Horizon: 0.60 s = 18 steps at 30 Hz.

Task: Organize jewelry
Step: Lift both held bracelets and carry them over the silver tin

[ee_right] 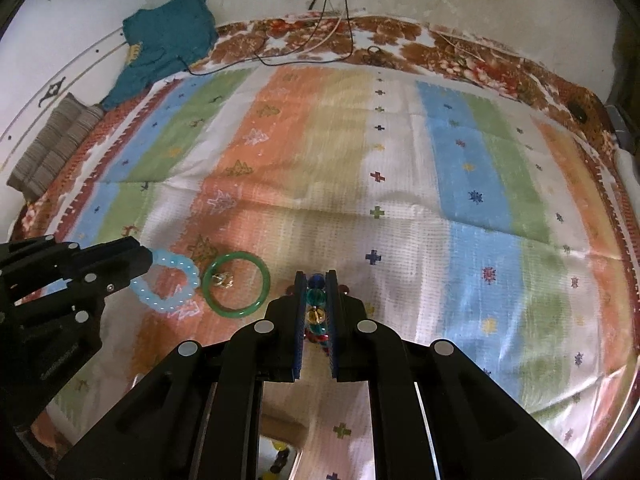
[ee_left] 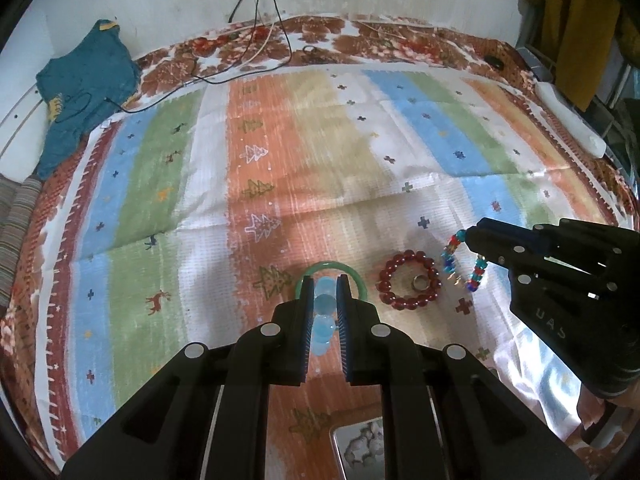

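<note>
Two grippers clamped on round-beaded loops, left gripper (ee_left: 325, 300) pinching glassy blue bracelet (ee_right: 170, 282), right gripper (ee_right: 316, 304) multicolored bracelet (ee_left: 466, 264)

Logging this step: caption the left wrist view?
Left gripper clamps pale blue beaded bracelet above green bangle; right gripper holds multicoloured beaded bracelet.

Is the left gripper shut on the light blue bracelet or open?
Shut on it. The left gripper pinches the light blue bracelet between its fingers, beads showing in the gap.
</note>
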{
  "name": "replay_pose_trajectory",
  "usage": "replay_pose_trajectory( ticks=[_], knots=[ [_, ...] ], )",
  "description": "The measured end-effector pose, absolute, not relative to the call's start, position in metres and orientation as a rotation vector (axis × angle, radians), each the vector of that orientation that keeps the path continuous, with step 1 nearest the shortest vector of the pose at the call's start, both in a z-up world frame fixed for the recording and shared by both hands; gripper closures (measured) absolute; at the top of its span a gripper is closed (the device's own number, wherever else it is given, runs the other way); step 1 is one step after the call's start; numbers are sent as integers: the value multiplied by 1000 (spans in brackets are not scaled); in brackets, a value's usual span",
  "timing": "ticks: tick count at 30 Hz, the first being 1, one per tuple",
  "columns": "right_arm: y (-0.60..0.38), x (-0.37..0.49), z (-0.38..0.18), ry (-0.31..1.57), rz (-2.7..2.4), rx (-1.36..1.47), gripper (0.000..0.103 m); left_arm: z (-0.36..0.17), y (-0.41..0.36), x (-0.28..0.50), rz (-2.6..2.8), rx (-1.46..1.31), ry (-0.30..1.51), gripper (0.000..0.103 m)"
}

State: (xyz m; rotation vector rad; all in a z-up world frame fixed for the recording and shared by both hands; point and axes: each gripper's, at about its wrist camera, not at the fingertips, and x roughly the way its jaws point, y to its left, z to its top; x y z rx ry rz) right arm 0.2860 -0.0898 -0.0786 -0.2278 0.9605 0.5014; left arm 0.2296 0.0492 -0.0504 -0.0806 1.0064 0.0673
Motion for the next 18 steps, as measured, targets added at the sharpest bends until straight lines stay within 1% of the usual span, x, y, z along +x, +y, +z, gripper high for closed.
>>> replay_pose_trajectory(
  ticks=[18],
  knots=[
    [-98,240,-54,894,541,-227,93,-21,34,188,44,-95,944,92]
  ],
)
